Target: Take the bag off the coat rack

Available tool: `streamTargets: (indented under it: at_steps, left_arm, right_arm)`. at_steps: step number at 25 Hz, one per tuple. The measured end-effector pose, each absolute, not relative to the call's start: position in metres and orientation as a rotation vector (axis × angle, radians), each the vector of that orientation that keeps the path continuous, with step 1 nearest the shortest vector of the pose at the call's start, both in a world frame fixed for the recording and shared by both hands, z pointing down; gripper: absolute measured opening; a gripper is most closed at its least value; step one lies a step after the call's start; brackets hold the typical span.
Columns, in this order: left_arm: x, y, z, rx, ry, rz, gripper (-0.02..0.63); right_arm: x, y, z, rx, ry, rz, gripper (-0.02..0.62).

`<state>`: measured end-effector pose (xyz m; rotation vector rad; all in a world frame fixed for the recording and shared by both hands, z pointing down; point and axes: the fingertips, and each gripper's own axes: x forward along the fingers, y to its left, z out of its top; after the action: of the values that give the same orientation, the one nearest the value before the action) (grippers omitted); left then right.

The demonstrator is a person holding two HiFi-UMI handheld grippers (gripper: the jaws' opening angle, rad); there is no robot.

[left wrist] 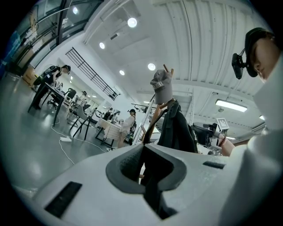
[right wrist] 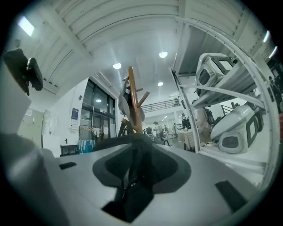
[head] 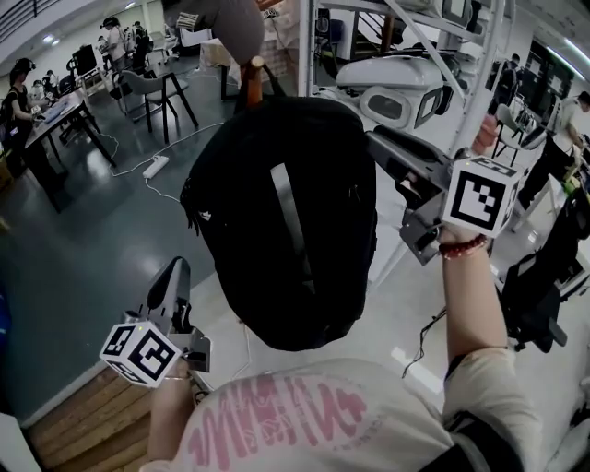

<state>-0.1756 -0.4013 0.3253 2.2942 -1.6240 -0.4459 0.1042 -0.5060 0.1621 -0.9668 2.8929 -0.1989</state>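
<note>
A black backpack (head: pixel 286 221) hangs from a wooden coat rack (head: pixel 252 81) with a grey cap (head: pixel 235 23) on top. My right gripper (head: pixel 383 146) reaches in from the right and its tips lie against the bag's upper right side. In the right gripper view the jaws of that gripper (right wrist: pixel 132 176) stand slightly apart, black bag fabric (right wrist: pixel 132 141) shows in the gap, and the rack post (right wrist: pixel 134 103) rises beyond. My left gripper (head: pixel 173 277) hangs low to the bag's left, shut and empty. From that gripper (left wrist: pixel 143 152) the bag (left wrist: pixel 177 128) and the cap (left wrist: pixel 162 88) appear ahead.
A white metal shelf frame (head: pixel 406 83) with white machine shells stands right behind the rack. An office chair (head: pixel 544 286) is at the right. Desks, chairs and people fill the far left, and a white power strip (head: pixel 155 166) lies on the floor. Wooden planks (head: pixel 83 424) are at lower left.
</note>
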Motion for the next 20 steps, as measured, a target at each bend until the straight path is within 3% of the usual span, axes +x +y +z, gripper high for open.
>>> streamTargets:
  at_steps: [3, 6, 8, 20]
  left_arm:
    - [-0.177, -0.402, 0.329, 2.266, -1.639, -0.453, 0.003]
    - [-0.177, -0.401, 0.334, 2.240, -1.653, -0.462, 0.003]
    - [-0.176, -0.399, 0.334, 2.237, -1.661, -0.460, 0.003]
    - [-0.175, -0.393, 0.321, 2.273, -1.665, -0.462, 0.003]
  right_arm:
    - [0.103, -0.517, 0.152, -0.950, 2.890, -0.162, 0.169]
    - [0.091, -0.523, 0.153, -0.892, 2.960, -0.155, 0.278]
    - [0.083, -0.526, 0.160, -0.877, 3.031, -0.155, 0.315]
    - [0.049, -0.544, 0.174, -1.013, 3.161, 0.062, 0.325]
